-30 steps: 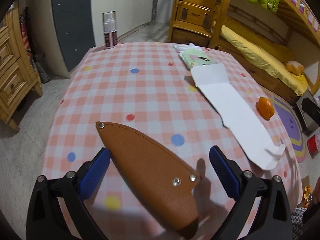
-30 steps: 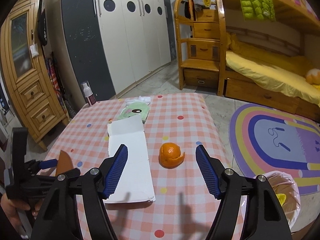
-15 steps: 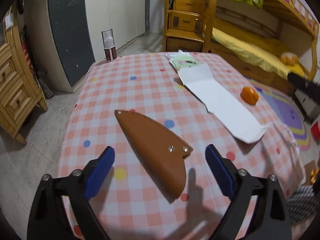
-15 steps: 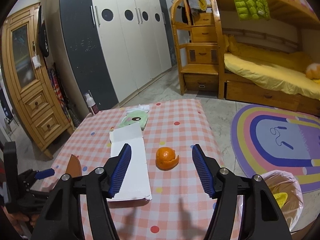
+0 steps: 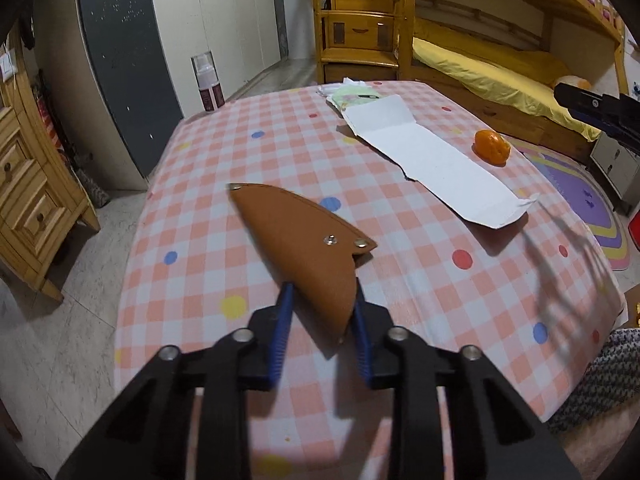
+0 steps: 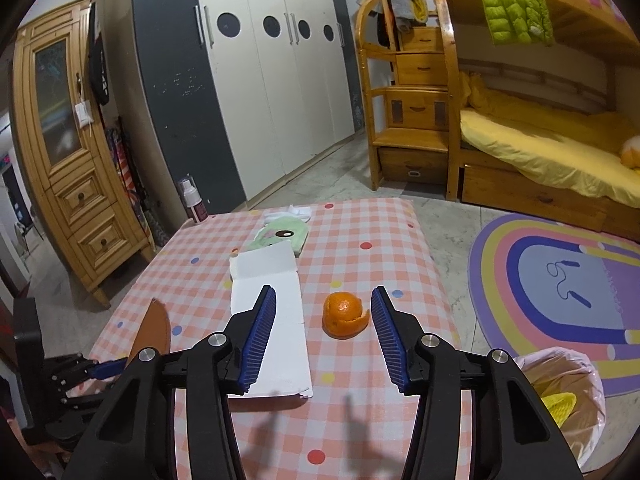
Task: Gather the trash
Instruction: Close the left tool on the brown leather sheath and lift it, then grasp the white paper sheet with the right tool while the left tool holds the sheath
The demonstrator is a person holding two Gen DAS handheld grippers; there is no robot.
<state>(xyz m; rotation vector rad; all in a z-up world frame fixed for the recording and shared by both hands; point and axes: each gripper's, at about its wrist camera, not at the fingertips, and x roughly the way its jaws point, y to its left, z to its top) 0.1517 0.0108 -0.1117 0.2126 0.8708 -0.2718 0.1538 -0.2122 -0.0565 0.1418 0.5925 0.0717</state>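
Observation:
My left gripper (image 5: 320,300) is shut on the near end of a brown leather sheath (image 5: 296,232), which rests on the pink checked tablecloth (image 5: 280,152). The sheath also shows in the right wrist view (image 6: 154,330), with the left gripper (image 6: 100,368) on it. My right gripper (image 6: 324,312) is open and empty, held above the table just short of an orange peel (image 6: 345,315). The peel (image 5: 491,151) lies to the right of a flat white cardboard piece (image 5: 436,164).
A green wrapper (image 6: 282,237) and white tissue (image 6: 299,211) lie at the table's far end. A spray bottle (image 5: 208,80) stands on the far left corner. A bin lined with a pink bag (image 6: 560,392) stands on the floor at the right. A bunk bed (image 6: 540,152) is behind.
My left gripper has closed on the sheath's near end, having been open around it before. My right gripper has risen and drawn back slightly, still open.

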